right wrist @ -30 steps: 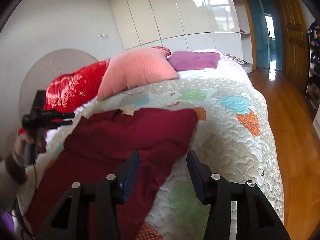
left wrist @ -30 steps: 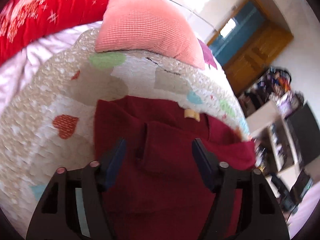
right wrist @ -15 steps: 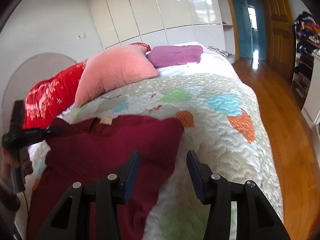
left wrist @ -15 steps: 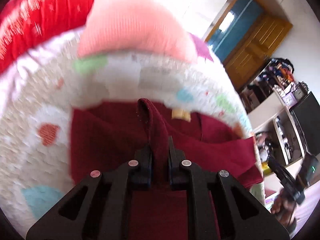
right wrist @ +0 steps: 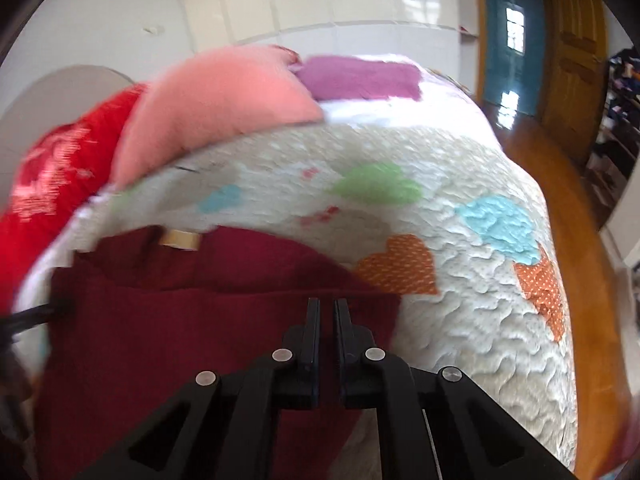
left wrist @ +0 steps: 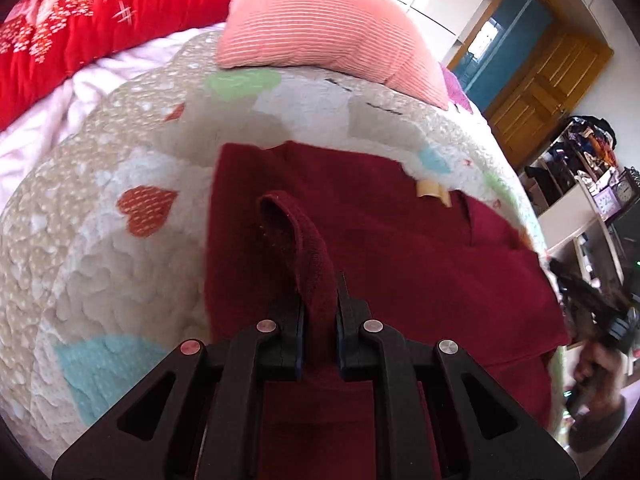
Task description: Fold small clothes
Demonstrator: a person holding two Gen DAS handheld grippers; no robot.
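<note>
A dark red garment [left wrist: 400, 248] lies spread on the heart-patterned quilt [left wrist: 100, 240], a tan label [left wrist: 432, 191] at its far edge. My left gripper [left wrist: 320, 292] is shut on a raised fold near the garment's left side; the fabric stands up in a ridge between the pads. In the right wrist view the same garment [right wrist: 180, 320] fills the lower left. My right gripper [right wrist: 327, 304] sits over its right edge, jaws closing to a narrow slit with red fabric in it. That gripper [left wrist: 596, 312] also shows blurred at the far right, a hand [left wrist: 596, 364] holding it.
A pink pillow [left wrist: 320, 28] and a red blanket [left wrist: 80, 20] lie at the head of the bed, a folded purple cloth [right wrist: 360, 80] beyond them. The bed's edge drops to a wooden floor [right wrist: 560, 200] on the right. Crowded shelves [left wrist: 580, 168] stand by the wall.
The right gripper has slid left onto the garment's edge and gone from open to nearly closed. The left gripper shut on the fold a second ago and has sunk a little with it.
</note>
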